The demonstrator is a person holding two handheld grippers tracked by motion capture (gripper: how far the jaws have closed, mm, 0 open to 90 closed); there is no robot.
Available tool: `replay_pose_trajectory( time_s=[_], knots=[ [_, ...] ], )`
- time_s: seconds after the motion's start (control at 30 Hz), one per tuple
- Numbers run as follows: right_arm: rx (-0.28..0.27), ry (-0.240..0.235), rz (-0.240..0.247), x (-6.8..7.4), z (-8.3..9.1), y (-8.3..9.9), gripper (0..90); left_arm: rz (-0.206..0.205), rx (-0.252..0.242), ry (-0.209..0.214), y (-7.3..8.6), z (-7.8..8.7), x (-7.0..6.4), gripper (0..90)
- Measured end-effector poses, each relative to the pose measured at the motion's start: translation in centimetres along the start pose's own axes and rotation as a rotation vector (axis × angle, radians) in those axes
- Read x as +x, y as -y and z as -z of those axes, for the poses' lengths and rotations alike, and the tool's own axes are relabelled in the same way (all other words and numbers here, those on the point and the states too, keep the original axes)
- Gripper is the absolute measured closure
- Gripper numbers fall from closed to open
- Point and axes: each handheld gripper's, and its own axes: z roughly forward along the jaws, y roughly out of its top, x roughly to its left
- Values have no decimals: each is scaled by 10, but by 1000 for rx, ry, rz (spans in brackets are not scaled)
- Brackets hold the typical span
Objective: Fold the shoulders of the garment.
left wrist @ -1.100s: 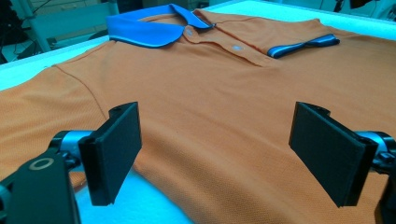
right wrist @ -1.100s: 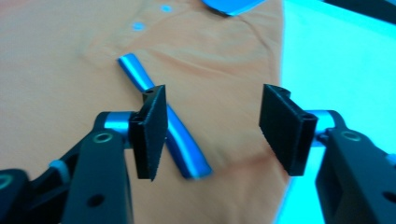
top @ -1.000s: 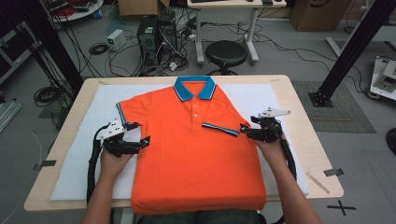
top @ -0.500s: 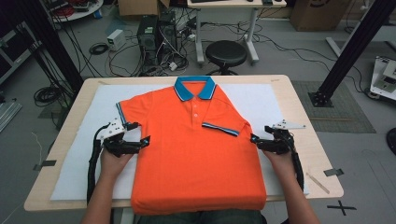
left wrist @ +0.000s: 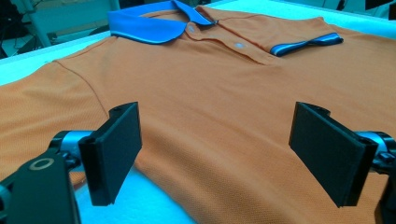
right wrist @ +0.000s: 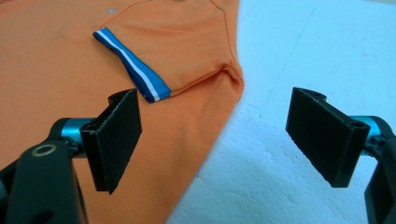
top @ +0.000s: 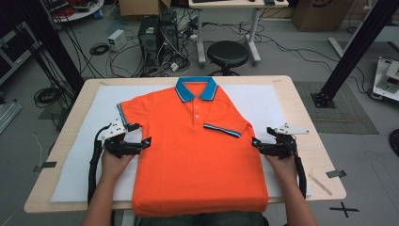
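An orange polo shirt (top: 197, 155) with a blue collar (top: 195, 89) lies flat on the white pad (top: 80, 165), collar at the far side. Its right sleeve is folded inward, the blue-striped cuff (top: 222, 130) lying on the chest. The left sleeve (top: 129, 110) still spreads outward. My left gripper (top: 143, 140) stands open at the shirt's left edge, its jaws over the fabric (left wrist: 219, 116). At the shirt's right edge my right gripper (top: 256, 142) is open and empty, one jaw over the orange cloth (right wrist: 93, 56) near the cuff (right wrist: 133, 65), the other over the pad (right wrist: 289, 93).
The wooden table (top: 310, 132) borders the pad on all sides. A black stool (top: 227, 52) stands beyond the far edge, among cables and computer cases (top: 157, 33) on the floor. A black frame post (top: 350, 52) rises at the right.
My right gripper let go of the folded sleeve and drew back rightward to the shirt's right edge. The left gripper has barely moved.
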Motion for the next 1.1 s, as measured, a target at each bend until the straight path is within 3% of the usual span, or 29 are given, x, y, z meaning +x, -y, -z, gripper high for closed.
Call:
replay_pose_trajectory(
  time_s=[0.13, 0.33, 0.37, 0.47, 0.5, 0.67, 0.7, 0.77, 0.87, 1.03, 1.1],
  knots=[
    [3, 3, 11, 1, 0, 0, 187, 11, 9, -16, -1, 1, 0, 171],
    [6, -2, 8, 1, -1, 0, 187, 52, -6, -75, -14, 12, 15, 171],
    [9, -2, 6, 0, -1, 0, 187, 80, -2, -106, -20, 15, 25, 171],
    [9, -5, 1, 0, -1, 0, 187, 92, -4, -131, -26, 16, 35, 171],
    [9, -5, -6, -1, -1, 0, 187, 108, 19, -155, -32, 16, 46, 171],
    [11, -4, 1, 0, -1, -1, 187, 135, 27, -190, -41, 13, 63, 171],
    [11, -3, 0, 0, -1, -1, 187, 157, 41, -196, -45, 12, 71, 171],
    [13, -4, -5, 0, -1, -1, 187, 154, 57, -208, -48, 9, 75, 171],
    [16, -4, -9, -1, -1, -1, 187, 183, 42, -220, -45, 4, 82, 172],
    [22, -2, -4, 0, -2, -1, 187, 221, 134, -242, -40, -14, 98, 172],
    [23, 3, 1, 0, -2, -1, 188, 226, 146, -243, -40, -18, 102, 171]
  ],
)
